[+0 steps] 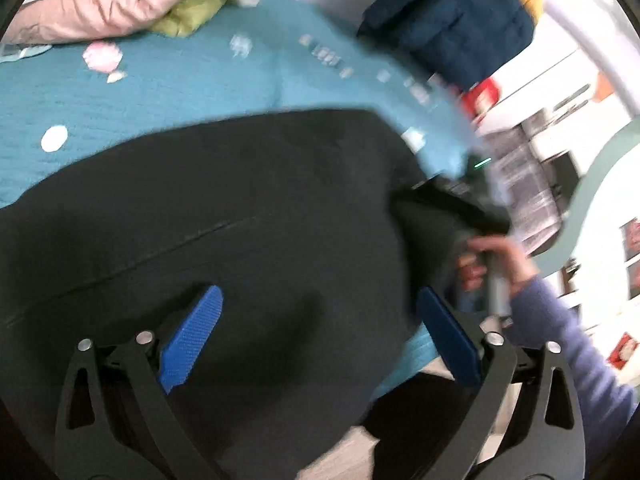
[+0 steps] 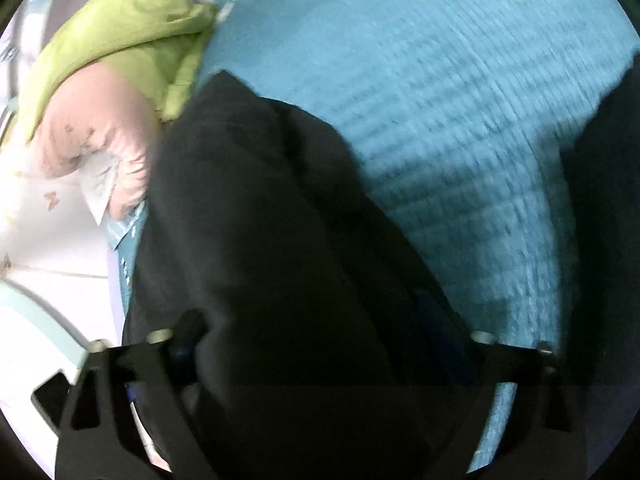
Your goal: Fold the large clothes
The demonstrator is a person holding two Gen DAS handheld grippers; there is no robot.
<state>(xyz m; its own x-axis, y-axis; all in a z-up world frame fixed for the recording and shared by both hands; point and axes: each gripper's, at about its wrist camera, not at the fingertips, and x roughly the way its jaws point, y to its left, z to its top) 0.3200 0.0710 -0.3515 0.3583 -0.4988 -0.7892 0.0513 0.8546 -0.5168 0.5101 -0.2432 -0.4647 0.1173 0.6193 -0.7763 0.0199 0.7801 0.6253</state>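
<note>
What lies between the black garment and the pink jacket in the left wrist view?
Bare teal bedspread separates the black garment from the pink jacket, with only its printed patches there.

Both views motion-blurred, worst at the right; soft daylight, whites blown out; fisheye bending and dark corners.

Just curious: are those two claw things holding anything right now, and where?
Left gripper holds nothing. Black garment hides the right gripper's fingers, so I cannot tell.
</note>
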